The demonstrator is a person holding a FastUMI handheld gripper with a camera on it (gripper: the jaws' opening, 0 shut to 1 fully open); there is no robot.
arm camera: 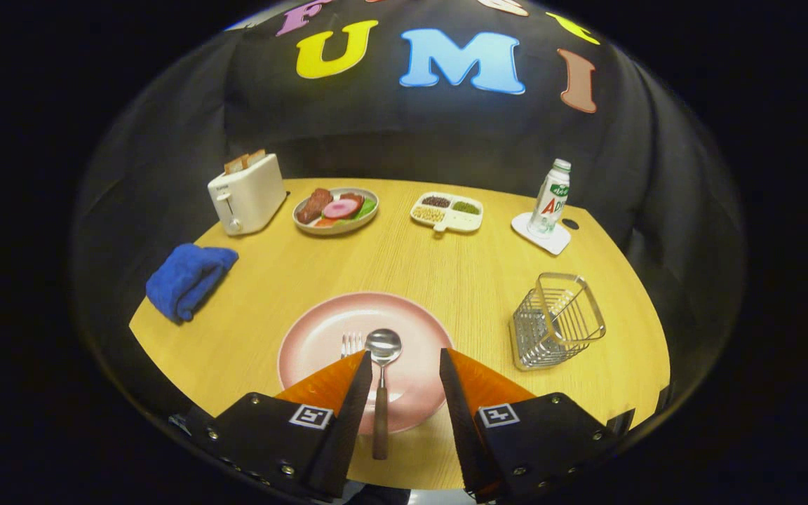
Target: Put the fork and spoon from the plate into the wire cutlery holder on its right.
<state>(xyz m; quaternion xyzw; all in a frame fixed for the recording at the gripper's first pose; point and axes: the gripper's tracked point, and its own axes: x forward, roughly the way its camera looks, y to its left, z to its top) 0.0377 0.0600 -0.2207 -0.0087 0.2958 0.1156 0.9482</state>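
The spoon (382,365) is being seen lying on the pink plate (320,337), bowl ahead, its wooden handle running back between the fingers. The fork (351,343) is being partly hidden by the left finger, only its tines showing beside the spoon. The gripper (404,365) is being held wide apart above the plate, nothing gripped. The wire cutlery holder (558,321) is being seen tilted on the desk (446,266), right of the plate. Beyond are being shown a blue cloth (189,279), toaster (246,194), food plate (336,209), divided dish (447,212) and bottle (550,198).
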